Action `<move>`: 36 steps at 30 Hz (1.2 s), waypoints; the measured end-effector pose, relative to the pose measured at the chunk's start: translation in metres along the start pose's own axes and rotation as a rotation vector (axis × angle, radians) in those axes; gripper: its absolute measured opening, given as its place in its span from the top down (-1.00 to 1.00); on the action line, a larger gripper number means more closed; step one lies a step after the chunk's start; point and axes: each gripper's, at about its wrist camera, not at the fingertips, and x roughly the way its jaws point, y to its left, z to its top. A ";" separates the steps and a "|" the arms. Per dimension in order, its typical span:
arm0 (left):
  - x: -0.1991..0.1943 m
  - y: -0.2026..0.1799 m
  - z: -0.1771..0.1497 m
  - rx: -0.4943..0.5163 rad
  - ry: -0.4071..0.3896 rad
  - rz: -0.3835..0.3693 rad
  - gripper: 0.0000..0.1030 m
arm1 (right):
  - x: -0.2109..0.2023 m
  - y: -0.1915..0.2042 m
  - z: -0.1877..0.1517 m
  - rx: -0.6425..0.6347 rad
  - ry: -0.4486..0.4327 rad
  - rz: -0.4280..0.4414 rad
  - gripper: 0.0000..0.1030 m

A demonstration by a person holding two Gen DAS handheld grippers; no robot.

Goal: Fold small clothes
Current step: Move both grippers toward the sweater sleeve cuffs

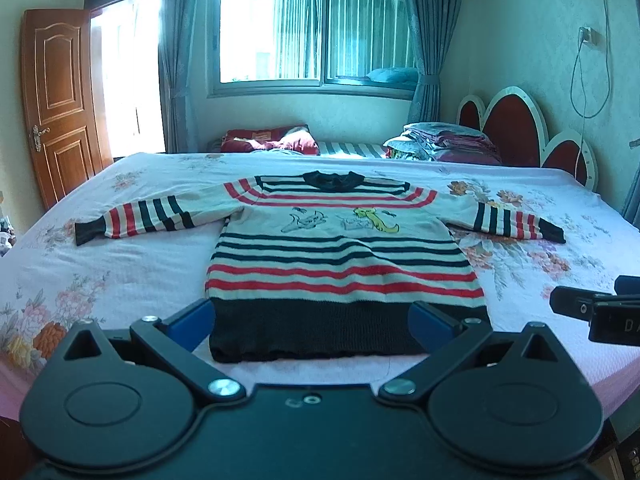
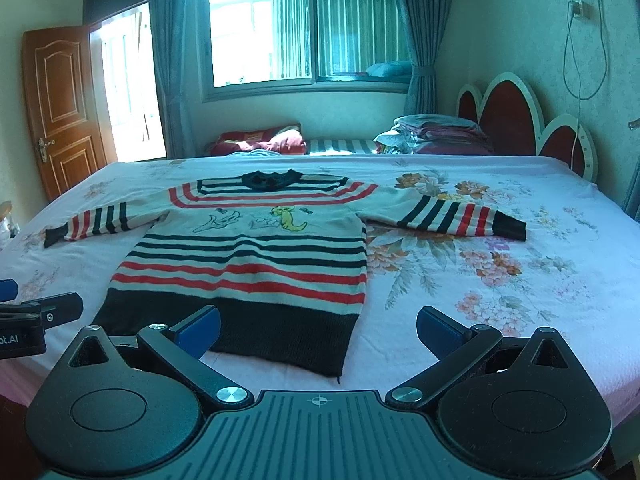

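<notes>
sweater: flat on the bed, front up, sleeves spread out, collar toward the window
left gripper: wide, empty, above the sweater's dark hem
right gripper: wide, empty, near the hem's right corner

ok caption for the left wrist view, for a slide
Open left gripper poised at the hem of a striped sweater spread flat on a floral bed.

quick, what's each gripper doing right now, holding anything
Left gripper: open, holding nothing, above the sweater's black hem.
Right gripper: open, holding nothing, near the hem's right corner.
</notes>
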 end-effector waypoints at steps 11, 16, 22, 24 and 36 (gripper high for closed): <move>0.067 0.011 0.033 -0.021 0.017 -0.080 -1.00 | 0.055 -0.015 0.032 0.030 -0.011 -0.064 -1.00; 0.112 0.014 0.048 -0.006 0.044 -0.115 -0.99 | 0.094 -0.021 0.047 0.064 -0.002 -0.106 -1.00; 0.161 0.021 0.081 0.022 0.054 -0.147 -0.99 | 0.138 -0.025 0.072 0.087 0.003 -0.167 -1.00; 0.173 0.023 0.090 0.046 0.046 -0.162 -0.99 | 0.149 -0.027 0.080 0.098 0.003 -0.183 -1.00; 0.244 0.006 0.105 0.053 0.137 -0.166 -0.99 | 0.197 -0.071 0.098 0.143 0.044 -0.255 -1.00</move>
